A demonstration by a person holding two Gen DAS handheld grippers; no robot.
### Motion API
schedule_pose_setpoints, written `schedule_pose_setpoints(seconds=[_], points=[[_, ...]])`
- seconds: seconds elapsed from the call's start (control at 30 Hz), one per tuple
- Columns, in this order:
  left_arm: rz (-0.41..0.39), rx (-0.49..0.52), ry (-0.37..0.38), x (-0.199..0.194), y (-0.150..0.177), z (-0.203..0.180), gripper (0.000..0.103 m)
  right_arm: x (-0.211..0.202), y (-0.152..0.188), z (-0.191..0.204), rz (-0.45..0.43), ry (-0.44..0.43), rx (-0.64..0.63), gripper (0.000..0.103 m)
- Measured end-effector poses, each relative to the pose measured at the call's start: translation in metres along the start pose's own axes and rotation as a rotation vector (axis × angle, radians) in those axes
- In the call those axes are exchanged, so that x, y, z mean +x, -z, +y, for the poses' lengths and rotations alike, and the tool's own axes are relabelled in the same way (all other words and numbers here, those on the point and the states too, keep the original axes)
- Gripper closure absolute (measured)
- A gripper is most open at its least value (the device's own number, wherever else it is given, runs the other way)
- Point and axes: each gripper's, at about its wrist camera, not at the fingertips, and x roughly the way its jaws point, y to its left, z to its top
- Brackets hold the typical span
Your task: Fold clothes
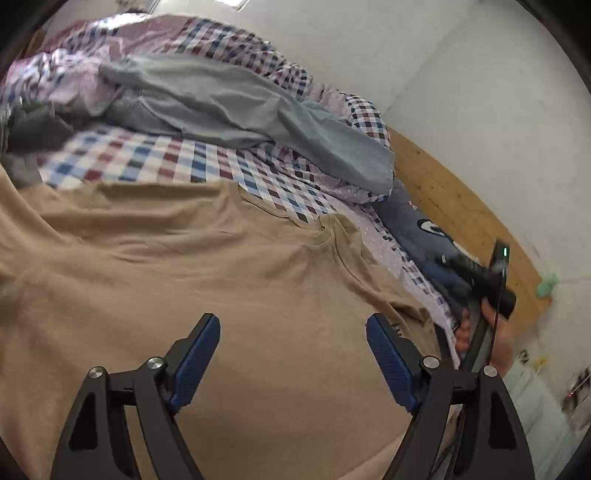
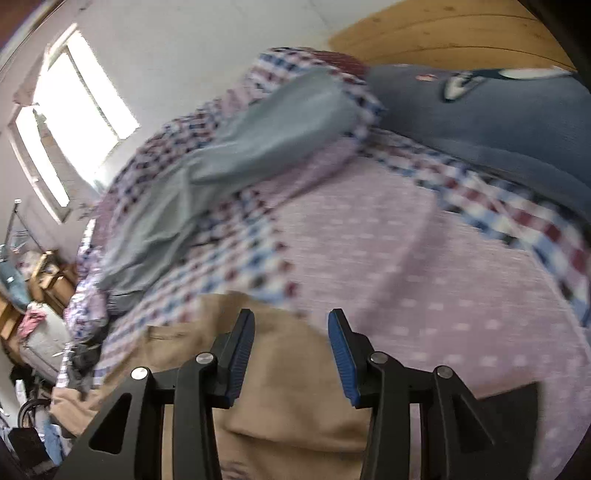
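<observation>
Tan T-shirt (image 1: pixel 207 280) fills the left wrist view from nine o'clock across to about four o'clock, spread flat on the checked bedsheet (image 1: pixel 147 155), its neckline toward two o'clock. At ten to twelve o'clock a grey-green garment (image 1: pixel 221 99) lies draped over the rumpled checked duvet (image 1: pixel 229 40), one long part trailing down toward three o'clock. The left gripper (image 1: pixel 293 354) hangs above the shirt's middle at six o'clock with its blue-padded jaws spread wide and nothing between them. Further right, at three to four o'clock, a dark blue pillow (image 1: pixel 410 225) lies against the wooden headboard (image 1: pixel 454 199), and a hand (image 1: pixel 495 332) holds the other black tool beside the shirt's edge.

In the right wrist view, a bright window (image 2: pixel 70 110) sits at nine to ten o'clock, with a cluttered room corner below it, too blurred to sort out. The grey-green garment (image 2: pixel 236 147) runs from eight o'clock up toward twelve. At six o'clock the right gripper (image 2: pixel 291 350) has its jaws parted, gripping nothing; its left finger is over a corner of the tan shirt (image 2: pixel 288 398), its right finger over the pink dotted sheet (image 2: pixel 424 273). The blue pillow (image 2: pixel 498 114) lies at one to two o'clock, under the headboard (image 2: pixel 443 33).
</observation>
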Motion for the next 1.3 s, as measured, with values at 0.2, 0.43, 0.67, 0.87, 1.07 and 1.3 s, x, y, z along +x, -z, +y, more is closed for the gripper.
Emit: schedule_pose_setpoints(seconds=[0.2,0.43,0.67,0.87,1.07,1.3], points=[[0.013,0.063,-0.036,0.023,0.006,-0.016,0.018,-0.005,0.021,0.024,0.068,0.020,-0.330,0.058],[0.040,0.094,-0.064,0.042,0.017,-0.021,0.018,0.027,0.078,0.085,0.202,0.020,-0.693,0.061],[0.039,0.099,-0.066,0.047,0.019,-0.018,0.018,0.042,0.088,0.083,0.220,0.122,-0.755,0.073],[0.035,0.104,-0.064,0.047,0.020,-0.018,0.018,0.025,0.060,0.064,0.112,0.143,-0.603,0.098],[0.031,0.108,-0.066,0.048,0.021,-0.018,0.018,0.019,0.032,0.028,0.118,0.015,-0.352,0.098],[0.027,0.121,-0.074,0.050,0.024,-0.019,0.017,0.020,0.031,0.014,0.162,-0.179,-0.227,0.086]])
